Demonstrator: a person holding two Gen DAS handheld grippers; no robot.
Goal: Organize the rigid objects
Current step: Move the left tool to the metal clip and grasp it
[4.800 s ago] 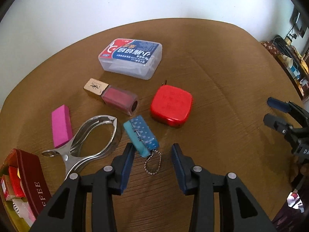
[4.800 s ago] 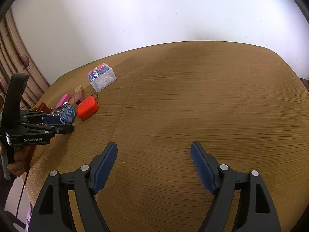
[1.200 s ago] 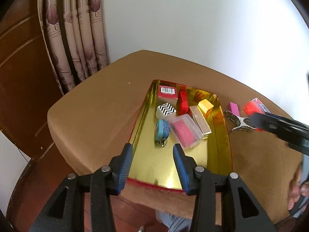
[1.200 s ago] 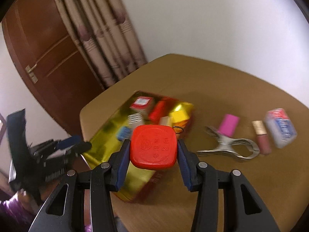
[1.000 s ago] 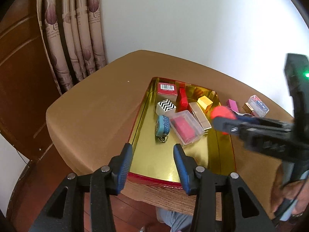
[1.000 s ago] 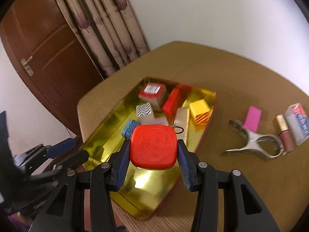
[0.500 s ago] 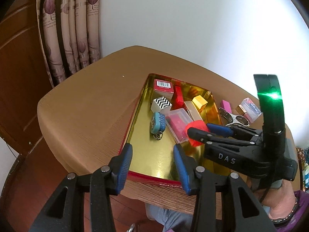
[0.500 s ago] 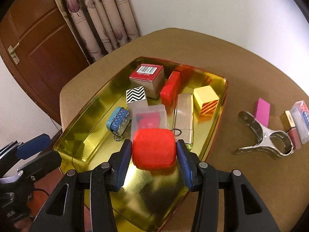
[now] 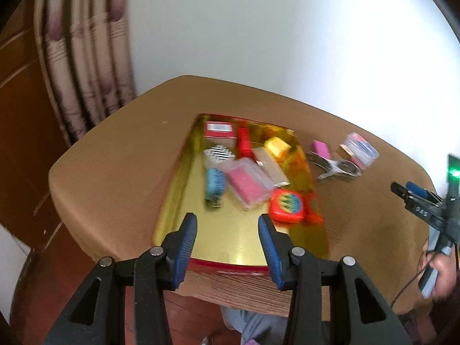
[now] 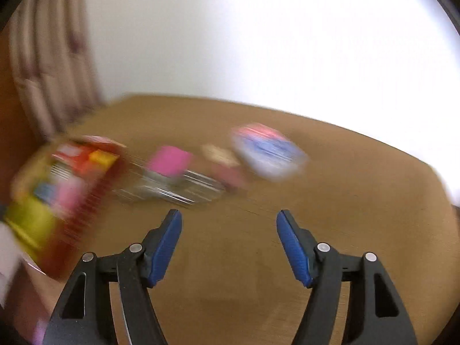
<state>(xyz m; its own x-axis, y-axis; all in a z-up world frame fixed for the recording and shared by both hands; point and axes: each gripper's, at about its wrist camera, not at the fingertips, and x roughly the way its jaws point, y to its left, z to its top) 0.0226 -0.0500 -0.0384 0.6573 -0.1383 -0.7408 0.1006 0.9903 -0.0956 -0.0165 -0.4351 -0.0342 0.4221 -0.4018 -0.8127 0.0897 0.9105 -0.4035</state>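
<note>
So the red square case (image 9: 286,205) is out of my right hand-held gripper (image 10: 228,244) now. Half a second back it was sitting between the blue pads right over the gold tray (image 9: 230,247), and since then the jaws have just been opening; in the right wrist view they stand well apart with nothing between them, only bare brown surface (image 10: 345,201) underneath. From the left wrist view the case lies inside the tray, against the tray's right wall, just beside the clear box with the pink insert (image 9: 246,183), coloured face up. Looks like it landed fine, though that view is a bit smeared, so I can't swear it's lying flat. My right hand has swung off the tray and out to the tray's right, which is why the right camera is all blur. My left hand-held gripper (image 9: 227,243) hangs over the tray's near edge, jaws apart and empty. What's left, I reckon: the pink block (image 9: 321,148), the metal clamp (image 9: 336,168), the small bottle with the tan cap (image 9: 346,151) and the clear box with the blue and red label (image 9: 362,150) are all on the surface to the right of the tray. So one more piece is sorted, and the right gripper seems set to go for one of those.
</note>
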